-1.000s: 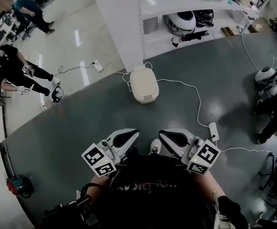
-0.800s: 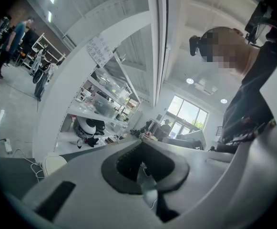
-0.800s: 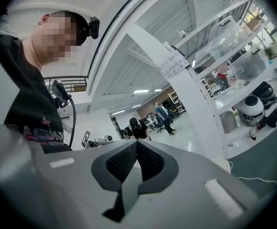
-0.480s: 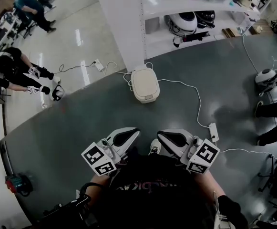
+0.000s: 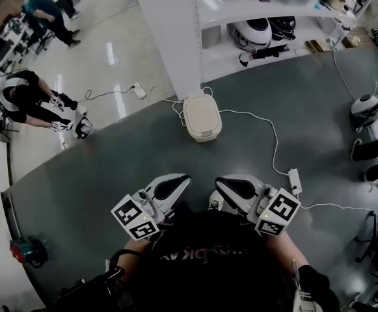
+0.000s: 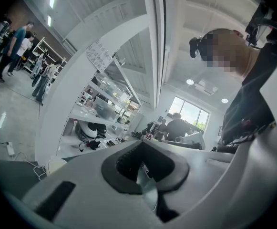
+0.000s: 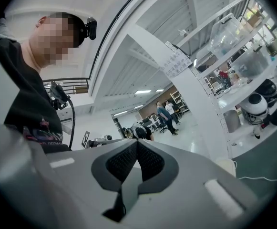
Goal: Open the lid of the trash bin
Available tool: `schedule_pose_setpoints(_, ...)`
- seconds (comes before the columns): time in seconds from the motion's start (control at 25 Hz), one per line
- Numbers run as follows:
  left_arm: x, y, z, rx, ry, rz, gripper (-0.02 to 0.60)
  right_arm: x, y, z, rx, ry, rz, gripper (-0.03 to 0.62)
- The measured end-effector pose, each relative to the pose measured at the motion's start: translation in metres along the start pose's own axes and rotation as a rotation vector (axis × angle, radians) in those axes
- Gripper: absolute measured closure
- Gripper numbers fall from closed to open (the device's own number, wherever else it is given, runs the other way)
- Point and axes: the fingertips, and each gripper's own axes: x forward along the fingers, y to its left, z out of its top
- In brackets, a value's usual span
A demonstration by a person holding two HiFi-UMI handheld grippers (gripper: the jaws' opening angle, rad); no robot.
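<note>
The left gripper [image 5: 177,182] and the right gripper [image 5: 226,183] are held side by side in the head view, close to the person's body, and both point to 12 o'clock. In the left gripper view its fingers [image 6: 123,162] are clenched together at the tips, with nothing between them. In the right gripper view the right fingers [image 7: 121,163] are the same, pad against pad and empty. Between the two grippers, one shoe [image 5: 215,203] of the person stands on the dark grey floor [image 5: 97,174].

The cream-white trash bin [image 5: 203,130] stands on this floor at 12 o'clock from the fingers, well apart from them, at the foot of a white pillar [image 5: 172,31]. Its lid [image 5: 200,112] is down, so I cannot tell what is inside. A white cable [image 5: 247,112] runs from beside the bin to a power strip [image 5: 294,179] at 3 o'clock of the right gripper.

Only the head view shows the lid from above and the cable on the floor. The gripper views show only a pale edge of the bin low in the picture, but they do show the ceiling and the person's upper body.

Behind the bin, at 1 o'clock, a shelf [image 5: 241,8] carries a white rounded shell [image 5: 254,30] on its lower level. The right gripper view shows clear plastic boxes [image 7: 229,35] higher on this shelf; what is in them is not readable. At 10 o'clock, people [image 5: 29,99] are on the bright floor.
</note>
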Motion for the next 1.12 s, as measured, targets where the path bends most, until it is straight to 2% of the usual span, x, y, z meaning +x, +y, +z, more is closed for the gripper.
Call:
schedule_pose_setpoints(0.32,-0.027,0.019,0.009,-0.001,-0.002,-0.011,0.581,0.031,0.006,-0.004,0.007,-0.012,-0.027,0.588)
schedule_pose_setpoints(0.72,-0.072,0.063,0.041,0.011,0.015,-0.071,0.581,0.098,0.018,-0.004,-0.004,-0.051,-0.088,0.586)
schedule_pose_setpoints(0.92,-0.088,0.086,0.056,0.007,0.019,-0.117,0.581,0.125,0.019,0.002,-0.018,-0.067,-0.149,0.586)
schedule_pose_setpoints(1.12,-0.102,0.107,0.062,0.082,0.071,-0.141,0.581,0.150,0.019,0.003,-0.013,-0.092,-0.205,0.588)
